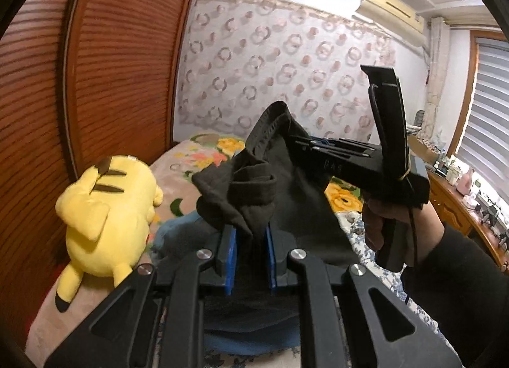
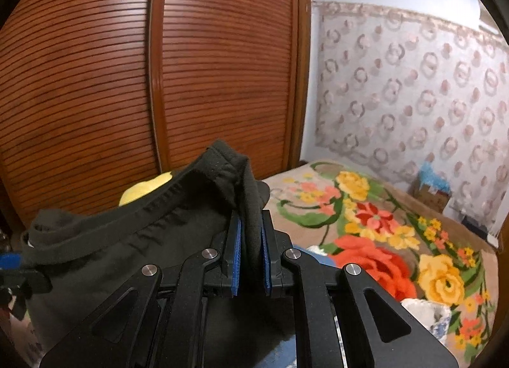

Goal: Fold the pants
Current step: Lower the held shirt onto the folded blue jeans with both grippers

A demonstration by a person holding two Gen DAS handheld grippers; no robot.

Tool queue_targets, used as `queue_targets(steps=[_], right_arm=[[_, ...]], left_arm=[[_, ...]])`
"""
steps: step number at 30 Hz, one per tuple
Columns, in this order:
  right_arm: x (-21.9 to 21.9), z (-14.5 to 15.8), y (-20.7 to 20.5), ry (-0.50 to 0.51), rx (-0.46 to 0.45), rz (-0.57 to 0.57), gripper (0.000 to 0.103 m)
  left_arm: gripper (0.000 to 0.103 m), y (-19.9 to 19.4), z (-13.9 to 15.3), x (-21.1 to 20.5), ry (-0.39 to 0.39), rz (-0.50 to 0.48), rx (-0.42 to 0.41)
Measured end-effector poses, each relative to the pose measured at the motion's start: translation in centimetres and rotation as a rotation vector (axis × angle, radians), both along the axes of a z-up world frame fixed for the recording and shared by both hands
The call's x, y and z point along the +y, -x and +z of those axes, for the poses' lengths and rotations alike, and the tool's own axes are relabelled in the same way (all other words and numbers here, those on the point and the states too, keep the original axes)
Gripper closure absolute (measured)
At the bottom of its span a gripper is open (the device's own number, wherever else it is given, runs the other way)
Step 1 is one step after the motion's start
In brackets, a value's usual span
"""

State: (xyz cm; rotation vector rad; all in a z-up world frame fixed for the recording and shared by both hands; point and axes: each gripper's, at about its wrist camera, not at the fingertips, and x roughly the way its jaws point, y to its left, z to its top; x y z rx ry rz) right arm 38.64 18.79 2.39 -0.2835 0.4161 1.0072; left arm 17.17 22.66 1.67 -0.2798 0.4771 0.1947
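The black pants (image 1: 254,183) hang in the air above the bed, held at the waistband by both grippers. My left gripper (image 1: 251,234) is shut on a bunched piece of the black fabric between its blue pads. My right gripper (image 2: 249,234) is shut on the waistband edge of the pants (image 2: 159,228), which stretches left toward the other gripper (image 2: 16,269). In the left wrist view the right gripper (image 1: 305,143) shows side-on, with the person's hand (image 1: 381,224) on its handle, clamped on the far end of the waistband.
A yellow plush toy (image 1: 105,215) lies on the bed at the left, next to the brown slatted wardrobe (image 1: 95,65). The floral blanket (image 2: 397,240) covers the bed. A wooden desk (image 1: 461,205) with small items stands at the right, under a window.
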Motion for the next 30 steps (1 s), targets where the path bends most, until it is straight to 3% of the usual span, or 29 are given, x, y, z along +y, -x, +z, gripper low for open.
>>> queue_targets(steps=[3, 7, 10, 15, 20, 24, 30], right_arm=[[1.0, -1.1, -0.3, 0.018, 0.019, 0.0, 0.094], [0.9, -1.2, -0.4, 0.018, 0.024, -0.019, 0.072], [-0.4, -0.3, -0.7, -0.028, 0.047, -0.024, 0.071], [-2.4, 0.3, -0.6, -0.05, 0.056, -0.013, 0.071], [-3.3, -0.8, -0.3, -0.02, 0.09, 0.034, 0.071], [-3.2, -2.5, -1.0, 0.013, 0.112, 0.016, 0.071], [-3.1, -4.1, -3.0, 0.031, 0.161, -0.068, 0.071]], left_arm=[[0.09, -0.3, -0.7, 0.5, 0.007, 0.01, 0.028], [0.089, -0.2, -0.7, 0.7, 0.023, 0.005, 0.043], [0.087, 0.3, -0.2, 0.7, 0.012, 0.004, 0.036], [0.073, 1.3, 1.5, 0.8, -0.026, 0.021, 0.003], [0.07, 0.2, 2.2, 0.6, -0.059, -0.004, 0.018], [0.07, -1.5, 0.8, 0.1, -0.068, -0.044, 0.07], [0.07, -2.2, -1.9, 1.0, -0.051, -0.02, 0.152]])
